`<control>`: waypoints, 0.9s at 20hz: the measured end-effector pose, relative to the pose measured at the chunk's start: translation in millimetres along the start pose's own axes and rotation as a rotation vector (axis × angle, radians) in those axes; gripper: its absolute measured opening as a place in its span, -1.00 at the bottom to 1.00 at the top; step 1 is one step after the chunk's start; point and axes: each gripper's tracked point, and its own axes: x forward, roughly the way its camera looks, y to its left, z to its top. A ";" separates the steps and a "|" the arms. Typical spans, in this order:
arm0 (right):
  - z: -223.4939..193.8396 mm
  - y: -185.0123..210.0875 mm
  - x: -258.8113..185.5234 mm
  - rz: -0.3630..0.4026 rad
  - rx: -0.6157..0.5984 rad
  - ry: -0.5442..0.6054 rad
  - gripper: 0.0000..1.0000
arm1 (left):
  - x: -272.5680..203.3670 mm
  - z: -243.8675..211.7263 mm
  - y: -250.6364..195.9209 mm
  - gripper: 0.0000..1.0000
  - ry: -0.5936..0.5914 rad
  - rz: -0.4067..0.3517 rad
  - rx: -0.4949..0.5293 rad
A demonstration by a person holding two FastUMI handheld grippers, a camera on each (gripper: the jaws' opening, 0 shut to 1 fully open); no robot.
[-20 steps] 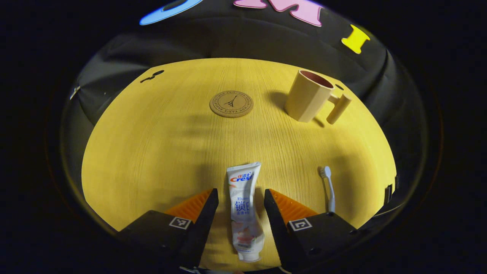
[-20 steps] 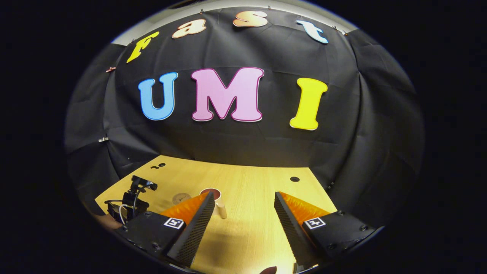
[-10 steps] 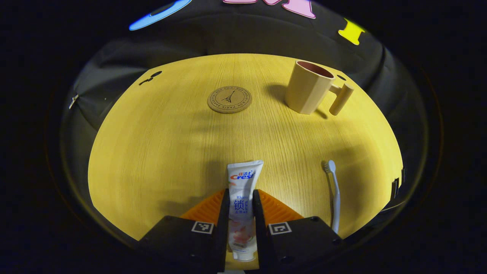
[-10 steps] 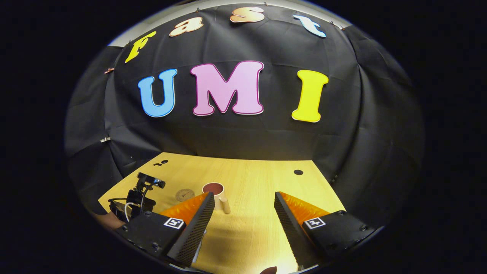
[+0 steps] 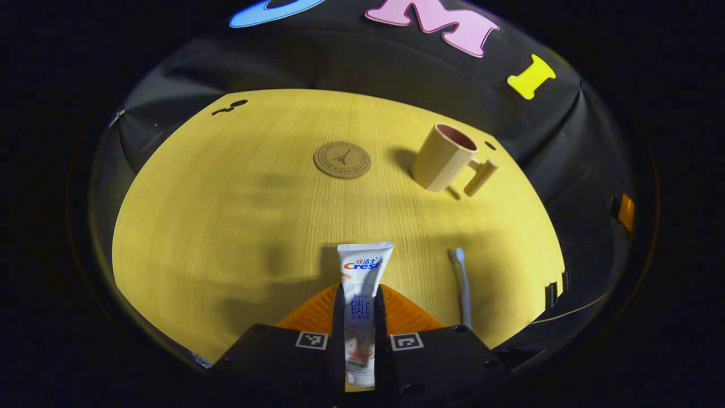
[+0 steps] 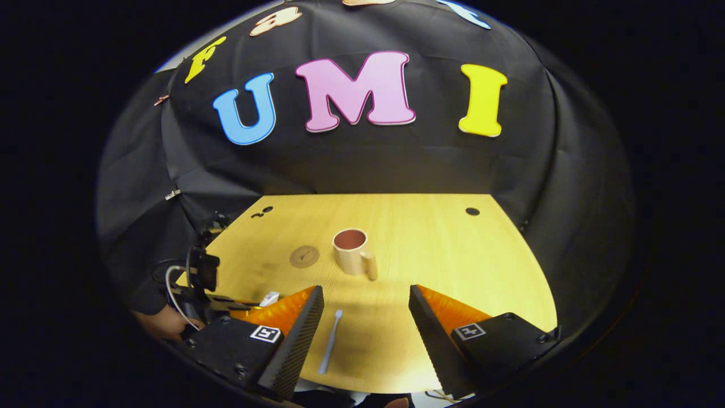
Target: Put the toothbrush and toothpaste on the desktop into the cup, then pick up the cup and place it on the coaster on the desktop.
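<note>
Left gripper [image 5: 360,317]: fingers nearly closed, both pressing sides of toothpaste [image 5: 361,283]. Tube runs lengthwise between them, flat crimped end pointing away toward coaster [image 5: 342,160]; whether tube is clear of desktop [image 5: 226,215] cannot be judged.

Right gripper [image 6: 365,334]: fingers wide apart, holding nothing, above desktop's near edge.

Toothbrush [image 5: 461,277] lies flat just right of tube, roughly parallel, bristle head at far end.

Cup [image 5: 443,157] stands upright, far right, handle facing right; coaster to its left, apart. Path between unobstructed.
</note>
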 end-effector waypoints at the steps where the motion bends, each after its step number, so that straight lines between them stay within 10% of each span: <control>1: -6.6 4.4 2.9 0.000 0.003 0.026 0.88 | -7.3 3.1 1.5 -0.49 -0.018 -0.010 -0.004; 18: -141.9 49.3 93.3 -0.087 -0.053 0.416 0.68 | -86.7 -23.0 59.4 -0.49 -0.102 -0.041 0.025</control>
